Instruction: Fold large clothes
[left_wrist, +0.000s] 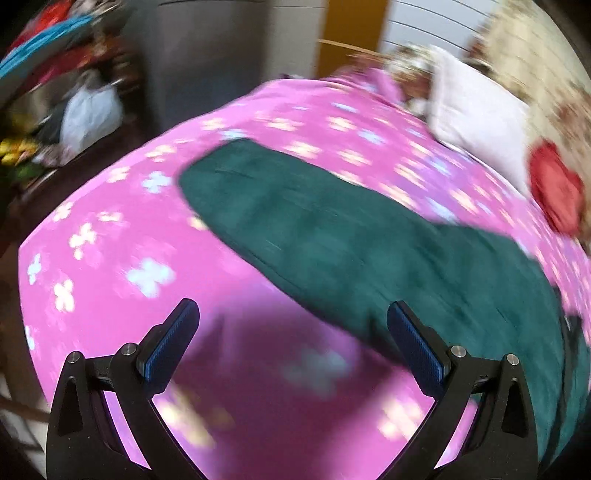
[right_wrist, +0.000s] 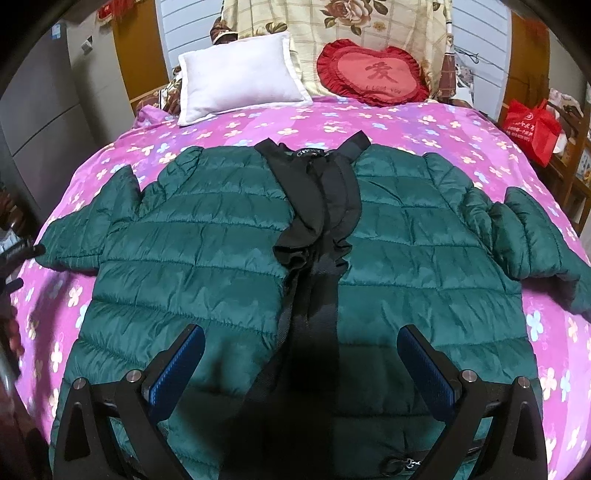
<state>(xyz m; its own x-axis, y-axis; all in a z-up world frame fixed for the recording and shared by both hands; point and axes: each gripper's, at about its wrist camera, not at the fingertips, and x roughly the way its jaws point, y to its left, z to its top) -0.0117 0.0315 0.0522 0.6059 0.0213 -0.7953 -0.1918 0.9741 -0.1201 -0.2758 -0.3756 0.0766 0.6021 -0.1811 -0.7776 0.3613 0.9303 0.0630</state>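
Note:
A dark green quilted puffer jacket (right_wrist: 207, 236) lies spread flat, front up, on a pink flowered bedspread (right_wrist: 406, 125), with a black lining strip (right_wrist: 317, 206) down its middle and both sleeves out to the sides. My right gripper (right_wrist: 301, 339) is open and empty, above the jacket's lower middle. My left gripper (left_wrist: 293, 314) is open and empty over the bedspread (left_wrist: 110, 229), beside the jacket's left sleeve (left_wrist: 314, 221). The left wrist view is motion-blurred.
A white pillow (right_wrist: 240, 74) and a red heart cushion (right_wrist: 373, 70) lie at the bed's head. A red bag (right_wrist: 532, 125) sits on shelves at right. A grey cabinet (right_wrist: 40, 110) stands at left. Clutter (left_wrist: 55, 92) lies left of the bed.

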